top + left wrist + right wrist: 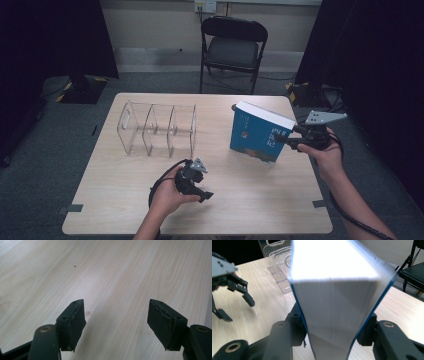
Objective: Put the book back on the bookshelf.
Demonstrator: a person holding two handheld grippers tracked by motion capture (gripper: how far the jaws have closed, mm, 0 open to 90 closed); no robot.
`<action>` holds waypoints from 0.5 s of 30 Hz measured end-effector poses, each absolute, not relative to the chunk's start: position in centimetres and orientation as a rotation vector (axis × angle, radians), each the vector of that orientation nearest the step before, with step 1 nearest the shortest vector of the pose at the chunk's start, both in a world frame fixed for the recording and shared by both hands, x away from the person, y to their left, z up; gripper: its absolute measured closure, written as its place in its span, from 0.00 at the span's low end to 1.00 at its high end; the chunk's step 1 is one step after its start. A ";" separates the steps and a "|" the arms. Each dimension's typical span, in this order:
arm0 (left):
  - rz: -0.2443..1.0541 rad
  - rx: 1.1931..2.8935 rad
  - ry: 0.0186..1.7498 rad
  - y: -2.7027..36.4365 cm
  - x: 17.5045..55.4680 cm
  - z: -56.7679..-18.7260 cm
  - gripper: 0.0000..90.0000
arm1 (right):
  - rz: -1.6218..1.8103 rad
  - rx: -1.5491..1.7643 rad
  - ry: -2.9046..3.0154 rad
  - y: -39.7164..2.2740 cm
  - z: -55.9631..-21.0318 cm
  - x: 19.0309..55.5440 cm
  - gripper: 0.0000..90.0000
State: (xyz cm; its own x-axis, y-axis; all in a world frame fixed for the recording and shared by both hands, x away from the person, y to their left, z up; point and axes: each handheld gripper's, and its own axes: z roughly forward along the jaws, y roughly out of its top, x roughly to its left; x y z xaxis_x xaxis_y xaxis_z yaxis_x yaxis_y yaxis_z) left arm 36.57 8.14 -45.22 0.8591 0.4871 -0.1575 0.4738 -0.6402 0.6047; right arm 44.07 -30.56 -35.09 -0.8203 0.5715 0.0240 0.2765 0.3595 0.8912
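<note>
My left hand (170, 192) sits near me, left of centre, holding the left gripper (116, 320) low and pointing right; its jaws stand apart with nothing between them. My right forearm reaches in from the near right, wrist angled inward. The right gripper (292, 140) is farther off at the right, pointing left, its jaws clamped from both sides.

The blue book's (257, 134) cover print is unreadable.

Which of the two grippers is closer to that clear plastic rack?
Left. The left gripper hovers just in front of the clear rack; the right gripper clamps the blue book farther off.
</note>
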 end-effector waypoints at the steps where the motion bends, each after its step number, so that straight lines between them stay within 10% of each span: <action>1: 0.031 2.379 0.687 8.2 36.6 -45.3 0.34 | 1.446 0.760 2.340 -30.6 -34.8 44.2 0.58; 15: 0.029 2.360 0.705 8.6 36.3 -46.1 0.34 | 1.333 0.773 2.407 -30.3 -33.8 44.9 0.58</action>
